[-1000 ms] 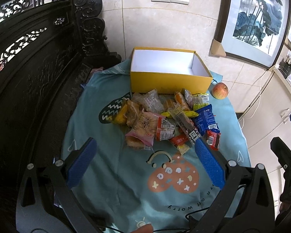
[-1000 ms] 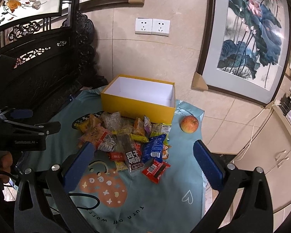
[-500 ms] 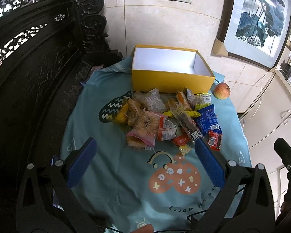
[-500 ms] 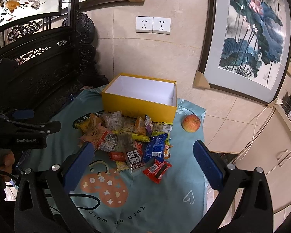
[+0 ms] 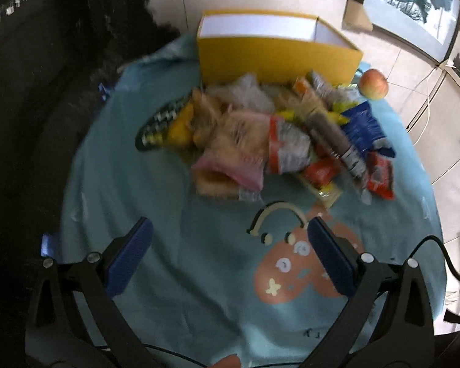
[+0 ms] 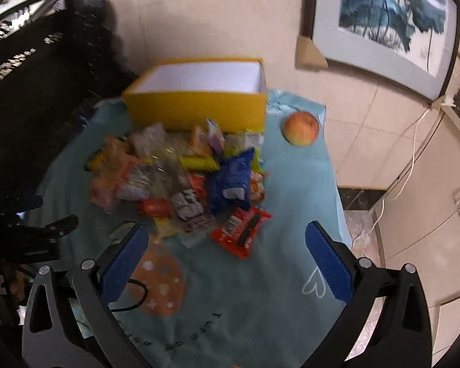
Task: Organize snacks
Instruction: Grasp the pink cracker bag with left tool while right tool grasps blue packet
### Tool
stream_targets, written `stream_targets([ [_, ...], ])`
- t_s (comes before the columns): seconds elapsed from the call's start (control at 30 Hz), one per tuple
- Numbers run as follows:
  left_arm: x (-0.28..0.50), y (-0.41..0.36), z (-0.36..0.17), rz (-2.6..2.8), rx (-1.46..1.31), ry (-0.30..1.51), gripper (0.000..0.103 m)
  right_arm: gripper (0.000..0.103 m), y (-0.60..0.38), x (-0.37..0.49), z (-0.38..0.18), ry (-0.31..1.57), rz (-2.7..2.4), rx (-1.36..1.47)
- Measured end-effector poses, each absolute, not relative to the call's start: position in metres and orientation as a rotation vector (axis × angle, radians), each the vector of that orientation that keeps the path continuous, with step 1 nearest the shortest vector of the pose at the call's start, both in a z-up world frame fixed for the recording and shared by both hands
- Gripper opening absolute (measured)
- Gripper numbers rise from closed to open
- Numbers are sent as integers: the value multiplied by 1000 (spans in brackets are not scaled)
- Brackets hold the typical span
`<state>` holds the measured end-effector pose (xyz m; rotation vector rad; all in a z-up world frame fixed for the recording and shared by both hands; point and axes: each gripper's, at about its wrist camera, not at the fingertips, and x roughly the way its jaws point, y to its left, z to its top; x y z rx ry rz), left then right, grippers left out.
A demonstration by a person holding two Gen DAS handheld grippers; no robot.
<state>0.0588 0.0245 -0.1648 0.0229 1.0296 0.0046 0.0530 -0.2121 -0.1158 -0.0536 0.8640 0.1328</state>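
Observation:
A heap of wrapped snacks [image 5: 279, 144] lies on a teal tablecloth [image 5: 199, 276] in front of an open yellow box [image 5: 276, 52] with a white, empty inside. The heap [image 6: 181, 178] and box [image 6: 199, 104] also show in the right wrist view. My left gripper [image 5: 230, 248] is open and empty, just short of a pink packet [image 5: 233, 165]. My right gripper [image 6: 227, 248] is open and empty, close above a red packet [image 6: 240, 230] and near a blue bag [image 6: 230, 184]. Both views are blurred.
An apple [image 6: 301, 128] sits on the cloth right of the box; it also shows in the left wrist view [image 5: 374, 84]. Dark carved wooden furniture [image 5: 46, 76] stands on the left. A tiled wall with framed paintings [image 6: 389, 21] is behind. The table's right edge drops to the floor.
Both grippers have moved forward and down toward the snack heap, which now looks larger and closer. Both stay open. The snacks and box have not moved.

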Motion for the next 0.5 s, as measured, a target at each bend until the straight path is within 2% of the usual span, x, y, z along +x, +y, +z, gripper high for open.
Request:
stream_targets([
  [0.2,90,17,-192,24,88,1003,101,101,-217,83,-149,869,131,-64],
  [0.3,108,14,-202,44,101,1013,101,95,-218,103,-161,892,140,-51],
  [0.5,138,13,-217,70,137,991,101,92,-206,141,-169,887,143,-102],
])
